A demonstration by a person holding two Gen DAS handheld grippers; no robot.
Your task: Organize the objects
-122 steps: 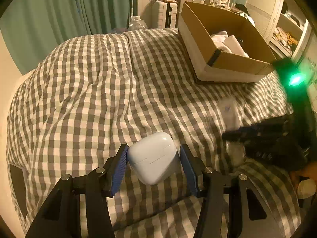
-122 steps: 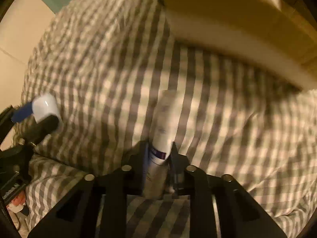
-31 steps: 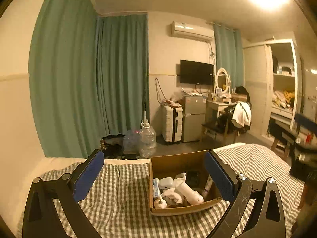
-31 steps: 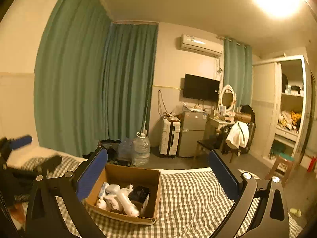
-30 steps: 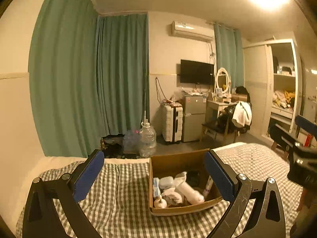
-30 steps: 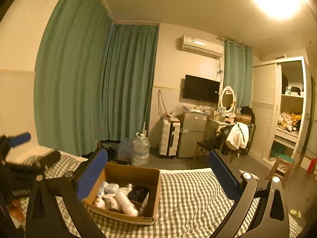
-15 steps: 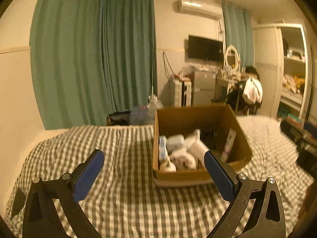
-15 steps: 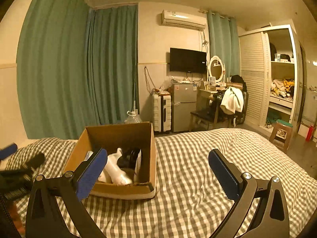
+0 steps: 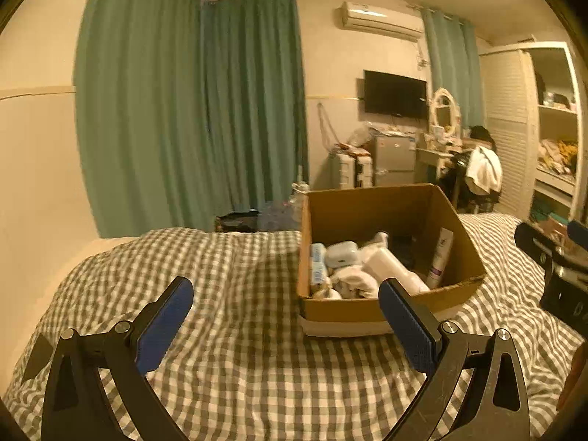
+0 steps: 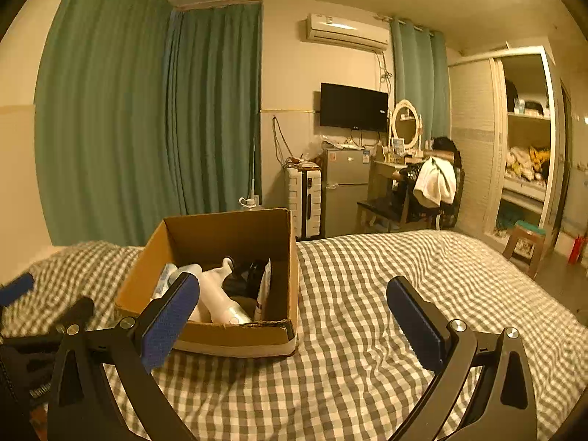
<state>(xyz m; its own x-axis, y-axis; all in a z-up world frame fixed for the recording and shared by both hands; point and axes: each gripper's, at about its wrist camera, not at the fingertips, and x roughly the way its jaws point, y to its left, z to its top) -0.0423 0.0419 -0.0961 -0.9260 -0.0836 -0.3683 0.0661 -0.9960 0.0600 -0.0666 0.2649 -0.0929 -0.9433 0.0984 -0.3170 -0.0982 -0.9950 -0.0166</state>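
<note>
A: Start at the tongs. What are they doing?

B: Both pairs are released and carry nothing. The left tongs hang over the bed on the near side of the box, blue pads spread wide. The right tongs are just as wide, hovering near the box too, a little toward its right corner.

A: And the things to be organized?

B: All in the box, which sits on the bed. Against the box's left wall there's a blue-and-white pack, beside it a white case, then a white bottle lying on its side across the middle, and a tube leaning upright on the right wall. There's something dark at the back (too dim to name).

A: If a piece has to be shifted, how would it handle?

B: My guess: the case is light, hard and smooth, so it could squirt out of a pinch; take it across its flat sides. The tube is soft and would dent, so hold it low on the body. The bottle looks rigid; grip around its middle, across the width.

A: And the box?

B: Cardboard, bendy at the rim. I'd push it at the base, not pinch one wall.
</note>
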